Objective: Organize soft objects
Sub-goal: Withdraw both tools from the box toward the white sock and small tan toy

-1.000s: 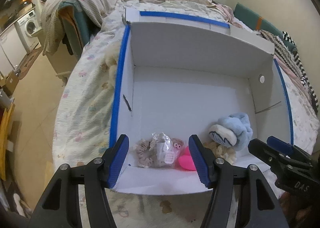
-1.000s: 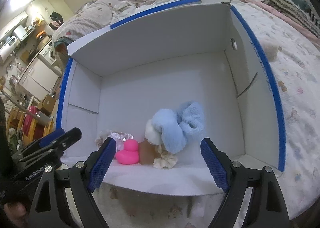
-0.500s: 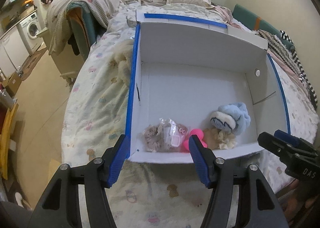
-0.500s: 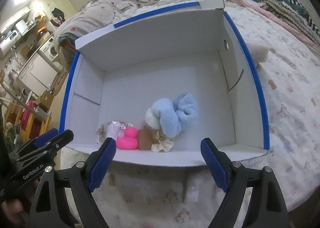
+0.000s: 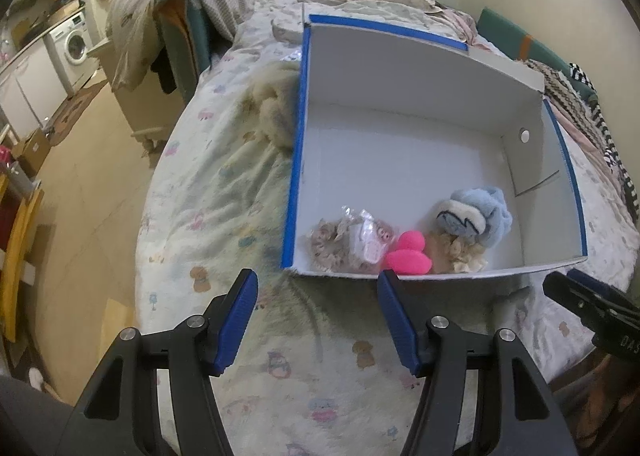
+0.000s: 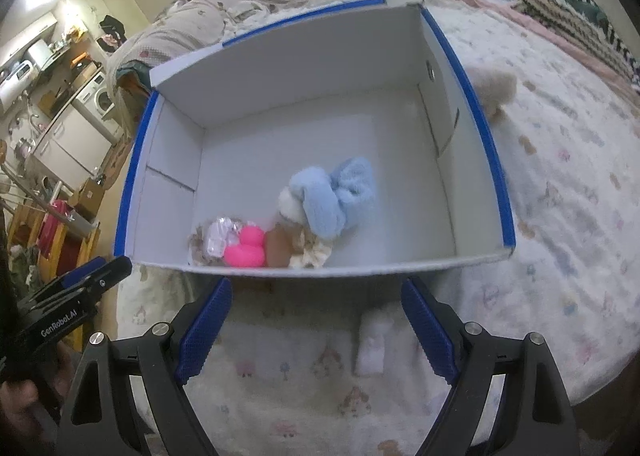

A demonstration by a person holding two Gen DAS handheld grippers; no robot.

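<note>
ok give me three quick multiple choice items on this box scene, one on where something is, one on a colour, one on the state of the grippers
1. Where is the pink duck?
A. on the bedspread outside the box
B. inside the white box, by its near wall
C. between the right gripper's fingers

2. What colour is the tape along the box's top edges?
A. red
B. green
C. blue

3. How do the left gripper and right gripper stand?
A. both open, holding nothing
B. both shut on a sock
C. left open, right shut on the duck

Answers:
1. B, the duck sits on the box floor beside the light blue fuzzy socks and a small plastic packet.
2. C, blue strips run along the side rims.
3. A, only bedspread shows between each pair of fingers.
</note>
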